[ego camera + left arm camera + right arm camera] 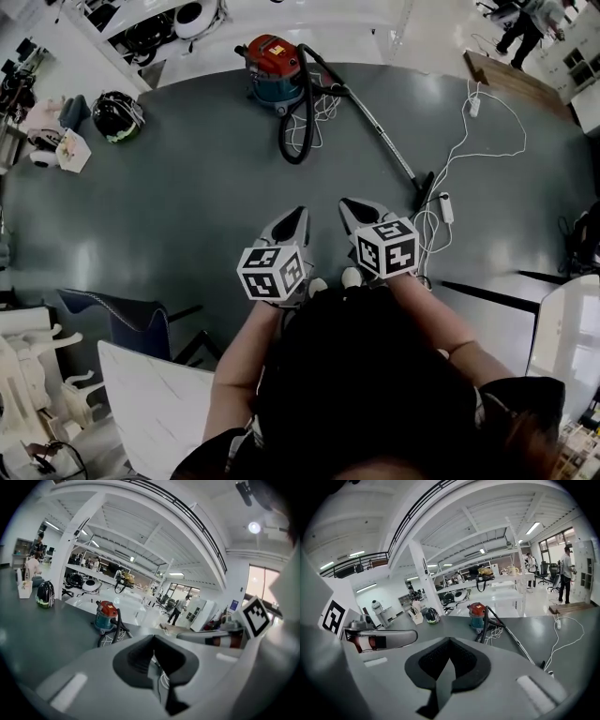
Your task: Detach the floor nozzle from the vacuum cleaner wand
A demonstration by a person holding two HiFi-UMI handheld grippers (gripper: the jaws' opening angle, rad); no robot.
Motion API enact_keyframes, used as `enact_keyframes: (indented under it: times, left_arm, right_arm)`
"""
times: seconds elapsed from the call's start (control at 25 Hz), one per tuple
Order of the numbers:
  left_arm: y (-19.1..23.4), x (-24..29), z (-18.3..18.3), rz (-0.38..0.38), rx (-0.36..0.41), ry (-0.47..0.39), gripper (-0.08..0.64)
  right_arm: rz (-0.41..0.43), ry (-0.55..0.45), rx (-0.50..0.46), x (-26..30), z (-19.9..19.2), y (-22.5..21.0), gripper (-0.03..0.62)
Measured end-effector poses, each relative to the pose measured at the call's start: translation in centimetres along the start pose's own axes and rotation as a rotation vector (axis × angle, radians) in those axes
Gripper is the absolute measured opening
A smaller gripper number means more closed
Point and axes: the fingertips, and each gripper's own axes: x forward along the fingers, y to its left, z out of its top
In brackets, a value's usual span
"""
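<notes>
Now, floor nozzle (424, 185): on the grey floor (187, 206), joined to the wand (380, 131) end, ahead of the right gripper (350, 204).
wand: slants back to the red-lidded vacuum cleaner (274, 64).
left gripper (298, 216): clenched, empty.
right gripper: clenched, empty, beside the left one.

Bright, even light from white ceiling strip lights (533, 528) puts soft glare on the glossy grey floor (187, 216), while fisheye bending and dark vignetting ring both gripper views.
</notes>
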Motion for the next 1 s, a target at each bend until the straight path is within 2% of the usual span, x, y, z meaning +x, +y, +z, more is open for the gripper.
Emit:
enact_keyframes:
  times: [0.32, 0.56, 0.68, 0.8, 1.0]
  left_arm:
    - [0.9, -1.1, -0.9, -0.022, 0.102, 0.033, 0.011]
    - [3.0, 0.1, -1.9, -0.003, 0.044, 0.030, 0.011]
    - [3.4, 1.1, -2.0, -0.017, 0.052, 0.052, 0.011]
    - [4.7, 1.4, -0.6, -0.029, 0.050, 0.049, 0.011]
    - [6.6, 3.3, 1.7, -0.018, 0.092, 0.048, 0.011]
  right_arm:
    - [-0.005, 0.024, 0.021, 0.9, -0.5, 1.3, -0.002]
    - [-0.012, 0.032, 0.025, 2.1, -1.5, 0.4, -0.002]
    - [-0.037, 0.044, 0.056, 2.6, -1.9, -0.5, -0.002]
    - [-0.047, 0.040, 0.054, 3.9, -0.7, -0.3, -0.003]
    - [-0.038, 0.024, 0.051, 7.0, 1.4, -1.2, -0.003]
